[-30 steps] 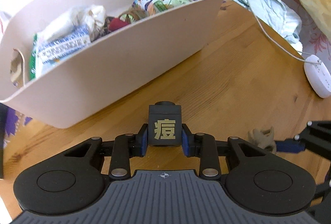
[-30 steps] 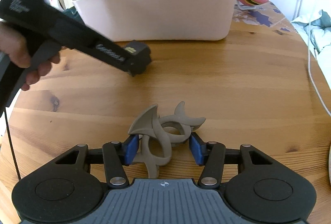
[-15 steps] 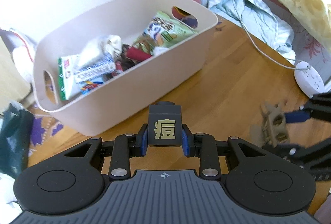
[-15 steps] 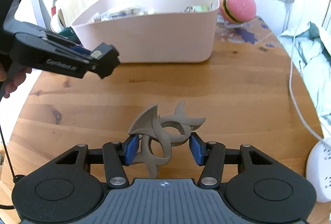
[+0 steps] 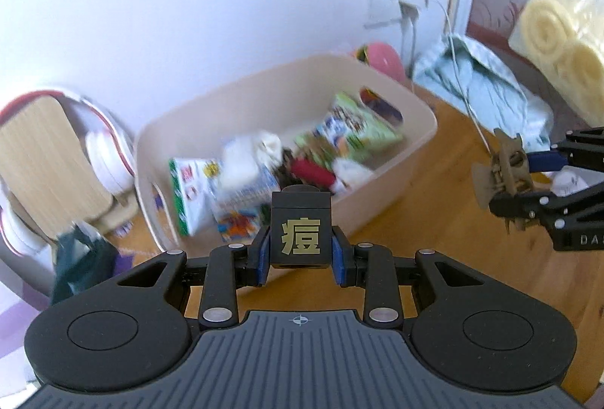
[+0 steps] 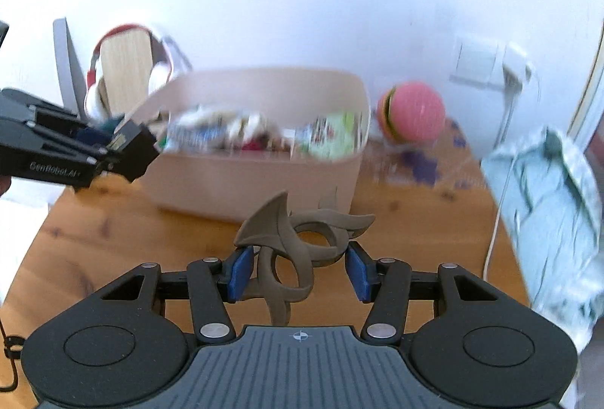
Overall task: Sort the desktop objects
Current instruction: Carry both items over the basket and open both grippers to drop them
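Left wrist view: my left tool is clenched on a black cube, rigid and light, pinched on flat sides. My right tool clamps a spiky ring toy, stiff and awkward, by its loops. Both hang above the surface, near the beige bin at its far edge.

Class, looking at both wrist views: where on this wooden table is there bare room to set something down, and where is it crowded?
Bare wood lies in front of the beige bin and between it and the crumpled cloth. The bin is crowded with packets; the burger ball fills the corner behind it.
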Action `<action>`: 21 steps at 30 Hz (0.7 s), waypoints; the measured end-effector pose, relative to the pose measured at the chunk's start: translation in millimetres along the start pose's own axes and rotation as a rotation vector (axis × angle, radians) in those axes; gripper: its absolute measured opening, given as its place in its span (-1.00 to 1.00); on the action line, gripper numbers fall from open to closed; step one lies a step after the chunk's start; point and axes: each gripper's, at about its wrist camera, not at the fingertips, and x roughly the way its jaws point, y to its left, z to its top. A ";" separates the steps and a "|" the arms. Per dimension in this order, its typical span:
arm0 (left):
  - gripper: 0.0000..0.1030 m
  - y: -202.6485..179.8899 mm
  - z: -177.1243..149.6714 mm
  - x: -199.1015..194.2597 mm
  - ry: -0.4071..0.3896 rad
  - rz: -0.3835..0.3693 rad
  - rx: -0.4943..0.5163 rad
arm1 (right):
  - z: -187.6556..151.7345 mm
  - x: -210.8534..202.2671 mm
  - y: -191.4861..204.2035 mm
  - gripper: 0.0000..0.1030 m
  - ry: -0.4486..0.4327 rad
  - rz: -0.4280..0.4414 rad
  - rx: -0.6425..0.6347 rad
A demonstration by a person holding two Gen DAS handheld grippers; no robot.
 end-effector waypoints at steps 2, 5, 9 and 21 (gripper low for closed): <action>-0.38 5.5 8.6 -3.0 -0.023 0.012 -0.010 | 14.0 -0.7 -1.1 -0.03 -0.031 -0.002 -0.011; -0.38 12.5 20.1 -5.4 -0.050 0.031 -0.025 | 32.3 0.8 -1.6 -0.03 -0.071 -0.005 -0.040; -0.38 22.9 34.0 -5.2 -0.081 0.061 -0.060 | 55.0 5.1 -1.5 -0.03 -0.110 0.001 -0.038; -0.38 48.7 62.3 38.2 -0.003 0.124 -0.214 | 109.2 43.4 -4.8 -0.03 -0.168 0.026 0.046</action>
